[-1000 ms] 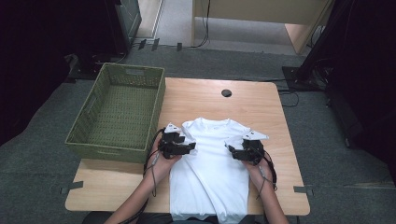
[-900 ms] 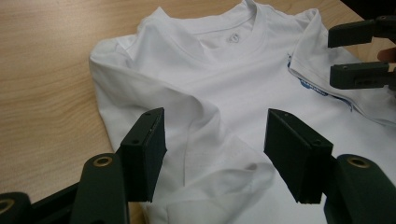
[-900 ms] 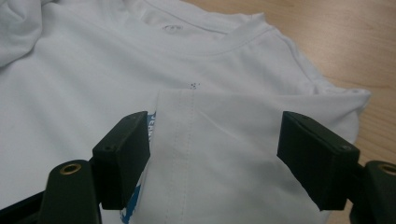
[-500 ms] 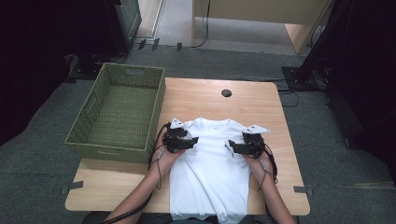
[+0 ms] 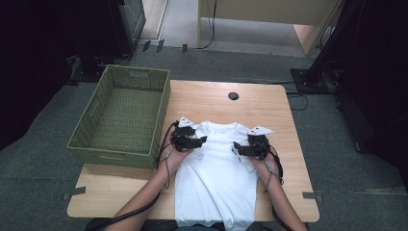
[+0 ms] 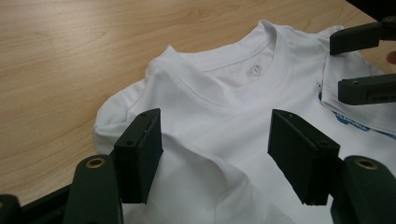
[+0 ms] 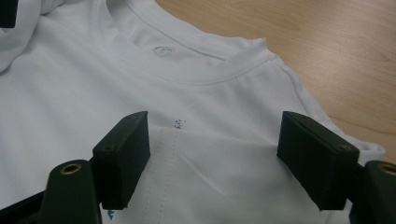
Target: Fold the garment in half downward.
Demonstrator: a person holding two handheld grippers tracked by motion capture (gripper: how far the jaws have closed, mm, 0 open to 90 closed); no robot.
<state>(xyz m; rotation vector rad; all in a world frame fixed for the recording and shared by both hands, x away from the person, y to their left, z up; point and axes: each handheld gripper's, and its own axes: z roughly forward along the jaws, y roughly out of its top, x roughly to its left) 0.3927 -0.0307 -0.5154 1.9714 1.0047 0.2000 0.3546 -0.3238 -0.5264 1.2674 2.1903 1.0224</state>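
White T-shirt (image 5: 215,183) flat on table (image 5: 269,106), right of green basket (image 5: 120,115). Sleeves already folded inward. Left gripper (image 5: 195,141) and right gripper (image 5: 242,150) over shoulders, jaws spread, gripping nothing. Remaining, probably: lengthwise folds, then basket.

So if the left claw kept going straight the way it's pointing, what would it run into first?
Probably the white T-shirt: the left claw stands open just over its folded shoulder, aimed toward the collar. The right claw lies beyond and off to the side, though depth is hard to judge.
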